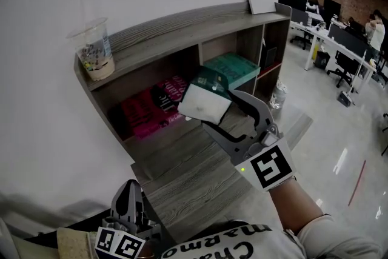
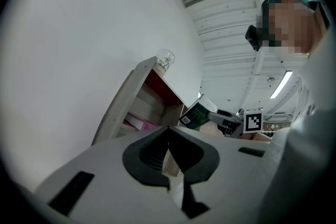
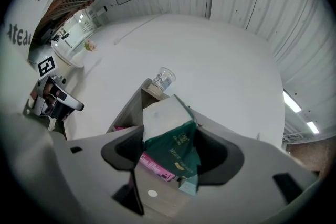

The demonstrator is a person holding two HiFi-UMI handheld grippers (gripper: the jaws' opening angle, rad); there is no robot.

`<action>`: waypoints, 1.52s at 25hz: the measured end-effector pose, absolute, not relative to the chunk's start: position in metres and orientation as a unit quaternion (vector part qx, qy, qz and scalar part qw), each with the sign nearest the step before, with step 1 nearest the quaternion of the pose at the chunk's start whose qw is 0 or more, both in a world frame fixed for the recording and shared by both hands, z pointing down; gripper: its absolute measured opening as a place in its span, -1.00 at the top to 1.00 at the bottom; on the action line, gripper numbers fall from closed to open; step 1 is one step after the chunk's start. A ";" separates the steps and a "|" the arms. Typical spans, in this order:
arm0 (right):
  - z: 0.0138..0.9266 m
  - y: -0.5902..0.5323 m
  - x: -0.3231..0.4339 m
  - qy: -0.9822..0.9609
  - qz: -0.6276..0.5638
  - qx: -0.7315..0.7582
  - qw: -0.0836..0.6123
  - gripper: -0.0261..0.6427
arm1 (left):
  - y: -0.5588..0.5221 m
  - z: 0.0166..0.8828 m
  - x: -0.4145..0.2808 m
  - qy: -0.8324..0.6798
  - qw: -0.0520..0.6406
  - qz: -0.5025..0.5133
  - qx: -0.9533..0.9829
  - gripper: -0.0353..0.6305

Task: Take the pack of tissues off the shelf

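Note:
The green pack of tissues (image 1: 209, 82), with a white end facing me, hangs in the air just in front of the wooden shelf (image 1: 182, 27). My right gripper (image 1: 217, 111) is shut on it, one finger above and one below. In the right gripper view the pack (image 3: 170, 131) fills the gap between the dark pads (image 3: 126, 149). My left gripper (image 1: 129, 200) is low at the bottom left, away from the shelf, and its jaws meet with nothing between them (image 2: 169, 152). The left gripper view also catches the held pack (image 2: 195, 115).
Red and pink packs (image 1: 151, 107) lie in the shelf's left compartment and more green packs (image 1: 237, 67) in the middle one. A plastic cup (image 1: 96, 48) stands on the shelf's top at the left, a white card (image 1: 262, 2) at its right end. Office desks (image 1: 339, 39) stand beyond.

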State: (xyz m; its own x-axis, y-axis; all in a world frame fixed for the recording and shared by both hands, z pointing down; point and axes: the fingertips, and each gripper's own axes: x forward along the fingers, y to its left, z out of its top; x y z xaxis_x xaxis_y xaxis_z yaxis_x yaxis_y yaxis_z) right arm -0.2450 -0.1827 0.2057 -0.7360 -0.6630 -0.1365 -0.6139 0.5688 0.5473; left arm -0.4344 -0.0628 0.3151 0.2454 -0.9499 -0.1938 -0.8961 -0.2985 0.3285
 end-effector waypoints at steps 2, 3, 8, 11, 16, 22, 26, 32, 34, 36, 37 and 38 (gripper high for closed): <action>0.210 -0.182 -0.242 -0.885 -0.289 0.363 0.045 0.00 | -0.064 0.315 -0.432 -0.588 0.070 -0.170 0.788 0.84; 0.212 -0.181 -0.241 -0.885 -0.286 0.363 0.046 0.00 | -0.064 0.316 -0.430 -0.589 0.066 -0.164 0.789 0.84; 0.224 -0.179 -0.236 -0.891 -0.263 0.368 0.042 0.00 | -0.067 0.317 -0.429 -0.582 0.072 -0.168 0.792 0.84; 0.234 -0.178 -0.234 -0.895 -0.247 0.367 0.045 0.00 | -0.068 0.320 -0.429 -0.584 0.072 -0.165 0.791 0.84; 0.248 -0.176 -0.237 -0.902 -0.229 0.360 0.055 0.00 | -0.074 0.322 -0.429 -0.581 0.075 -0.165 0.793 0.84; 0.269 -0.171 -0.240 -0.912 -0.201 0.349 0.074 0.00 | -0.081 0.325 -0.427 -0.577 0.078 -0.165 0.796 0.84; 0.283 -0.172 -0.239 -0.919 -0.167 0.348 0.078 0.00 | -0.088 0.330 -0.425 -0.573 0.082 -0.160 0.799 0.84; 0.302 -0.173 -0.242 -0.922 -0.147 0.344 0.095 0.00 | -0.095 0.334 -0.422 -0.565 0.088 -0.159 0.805 0.84; 0.307 -0.173 -0.243 -0.922 -0.145 0.344 0.100 0.00 | -0.098 0.333 -0.422 -0.562 0.088 -0.161 0.806 0.84; 0.313 -0.172 -0.243 -0.923 -0.138 0.343 0.108 0.00 | -0.099 0.334 -0.423 -0.562 0.089 -0.162 0.806 0.84; 0.315 -0.172 -0.244 -0.923 -0.134 0.342 0.112 0.00 | -0.100 0.334 -0.423 -0.562 0.090 -0.163 0.806 0.84; 0.318 -0.171 -0.244 -0.924 -0.131 0.341 0.114 0.00 | -0.100 0.335 -0.423 -0.562 0.092 -0.162 0.806 0.84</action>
